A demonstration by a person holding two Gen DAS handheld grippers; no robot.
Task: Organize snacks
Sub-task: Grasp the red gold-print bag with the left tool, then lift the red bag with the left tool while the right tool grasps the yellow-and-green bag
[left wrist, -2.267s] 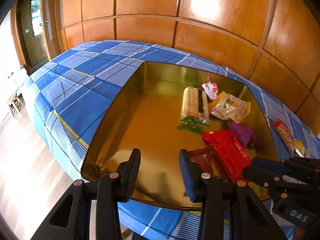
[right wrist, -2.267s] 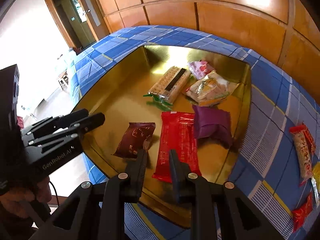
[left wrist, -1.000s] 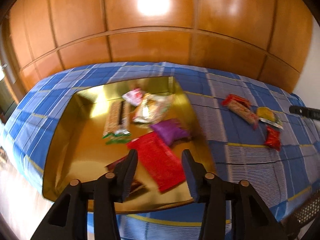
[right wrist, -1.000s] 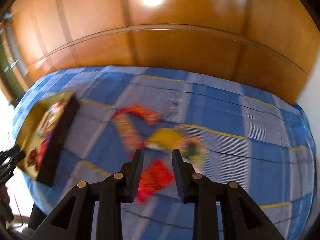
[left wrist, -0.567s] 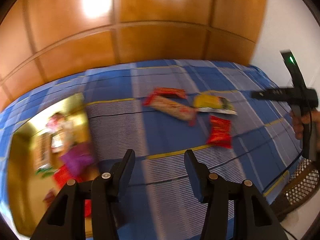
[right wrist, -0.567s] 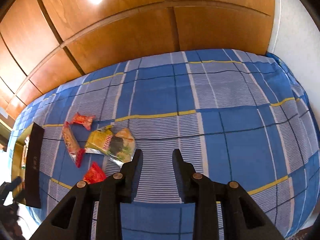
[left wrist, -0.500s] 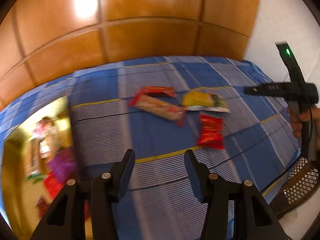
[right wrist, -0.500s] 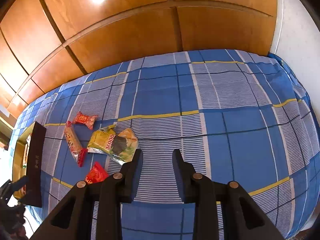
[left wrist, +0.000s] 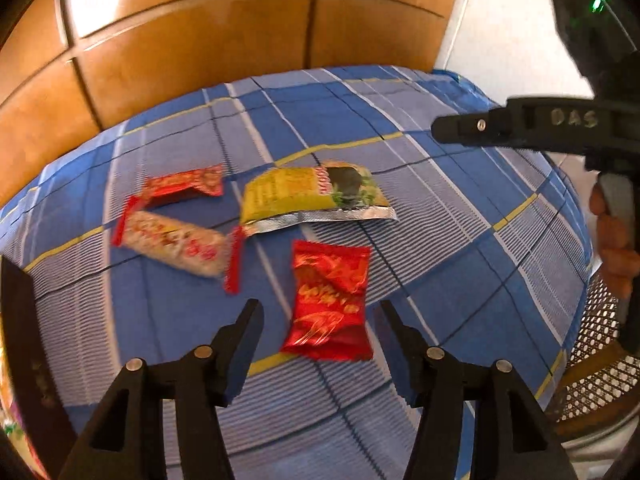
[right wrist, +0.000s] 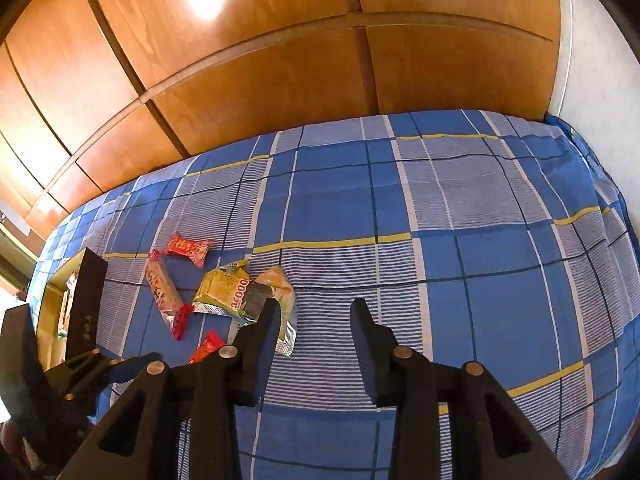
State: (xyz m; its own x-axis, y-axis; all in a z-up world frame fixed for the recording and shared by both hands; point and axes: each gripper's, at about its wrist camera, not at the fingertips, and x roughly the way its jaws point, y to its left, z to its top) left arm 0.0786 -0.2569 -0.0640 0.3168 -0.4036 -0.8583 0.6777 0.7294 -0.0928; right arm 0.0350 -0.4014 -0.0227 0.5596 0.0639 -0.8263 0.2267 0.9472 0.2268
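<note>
Four loose snack packets lie flat on the blue plaid cloth of the tabletop [left wrist: 460, 264], grouped toward its left part near the dark-sided snack box [right wrist: 86, 304], whose gold interior already holds packets. Nearest the front edge is a red foil packet [left wrist: 326, 300]; behind it lies a yellow-green pouch [left wrist: 316, 196] with a silver sealed edge. To their left a pale bar with red crimped ends [left wrist: 176, 242] lies diagonally, and a small red wrapped candy [left wrist: 184, 186] lies just behind it, toward the wall-side edge.
</note>
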